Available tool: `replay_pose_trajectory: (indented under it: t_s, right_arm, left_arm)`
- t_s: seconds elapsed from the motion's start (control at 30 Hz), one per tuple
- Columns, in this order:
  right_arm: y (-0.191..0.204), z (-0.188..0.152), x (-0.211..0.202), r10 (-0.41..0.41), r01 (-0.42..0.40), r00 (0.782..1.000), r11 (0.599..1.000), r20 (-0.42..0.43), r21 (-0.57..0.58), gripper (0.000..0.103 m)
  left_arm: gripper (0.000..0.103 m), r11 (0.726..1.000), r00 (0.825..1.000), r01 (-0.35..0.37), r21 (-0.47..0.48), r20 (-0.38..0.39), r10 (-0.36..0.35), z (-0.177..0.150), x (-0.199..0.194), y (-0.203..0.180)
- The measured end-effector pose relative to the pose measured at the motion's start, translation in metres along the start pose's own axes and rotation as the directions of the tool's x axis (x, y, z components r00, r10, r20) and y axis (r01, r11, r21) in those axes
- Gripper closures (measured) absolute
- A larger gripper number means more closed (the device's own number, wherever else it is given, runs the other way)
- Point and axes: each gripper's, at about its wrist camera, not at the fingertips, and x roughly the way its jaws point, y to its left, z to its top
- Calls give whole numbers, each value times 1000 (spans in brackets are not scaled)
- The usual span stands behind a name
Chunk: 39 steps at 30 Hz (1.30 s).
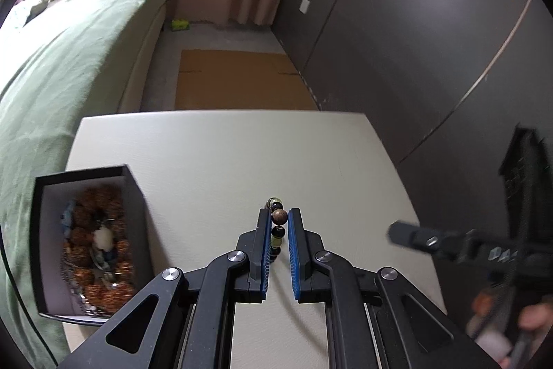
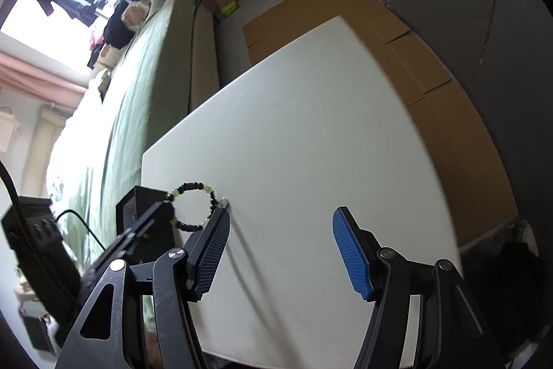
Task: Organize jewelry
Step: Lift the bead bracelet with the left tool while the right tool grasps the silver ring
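- Black, brown and pale-green beads make up the bracelet (image 1: 277, 228), pinched between the blue pads of the left gripper (image 1: 278, 223), which is closed narrowly on the strand.
- From the right wrist view the beaded loop (image 2: 193, 208) hangs in the air above the white table (image 2: 311, 127), clear of its surface as far as I can judge.
- The black jewelry box (image 1: 86, 241) sits at the table's left edge, just beside the green bed (image 1: 69, 57), already holding a heap of amber-brown beads, a chain and a white piece.
- To do this step well, I would carry the bracelet leftward until it is squarely over the box opening, lower it inside the walls, and only then let go, so the loop does not snag on the rim.
- The left gripper points forward along the table, roughly level, with the box off to its left.
- The right gripper (image 2: 281, 251) is held to the right of the left one, tilted, jaws spread wide and holding nothing; it seems merely to stand by.
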Motion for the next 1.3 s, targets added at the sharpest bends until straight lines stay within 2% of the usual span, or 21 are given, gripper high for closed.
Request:
replay_pose_trajectory:
  t_s: [0.27, 0.5, 0.6, 0.83, 1.07, 1.17, 1.2, 1.3]
  right_arm:
    - [32, -7, 29, -1, -2, 1000, 995, -30, -101, 42]
    - [53, -12, 52, -33, 22, 998, 980, -51, -199, 58]
    - [61, -13, 63, -60, 45, 996, 971, -59, -234, 66]
    - [80, -16, 76, -114, 98, 993, 950, -38, -298, 75]
    - [89, -15, 87, -185, 167, 983, 927, -21, -337, 78]
    - [98, -20, 88, -222, 209, 975, 900, 9, -382, 82]
    - [100, -22, 89, -236, 224, 972, 892, 19, -392, 88]
    - [107, -28, 90, -264, 255, 964, 870, 38, -421, 89]
  left_arm:
    - [93, 998, 998, 16, -66, 58, -12, 10, -30, 29]
    - [93, 993, 995, 25, -114, 99, -13, 13, -50, 53]
    - [93, 990, 994, 31, -136, 111, -16, 13, -56, 64]
    - [93, 986, 990, 49, -159, 142, -26, 9, -76, 79]
    - [93, 984, 986, 49, -173, 165, -20, 6, -93, 89]
    - [93, 981, 986, 44, -191, 165, -12, 5, -98, 95]
    - [93, 979, 986, 40, -199, 164, -7, 3, -100, 98]
    - [93, 977, 987, 28, -214, 158, 6, 2, -103, 101]
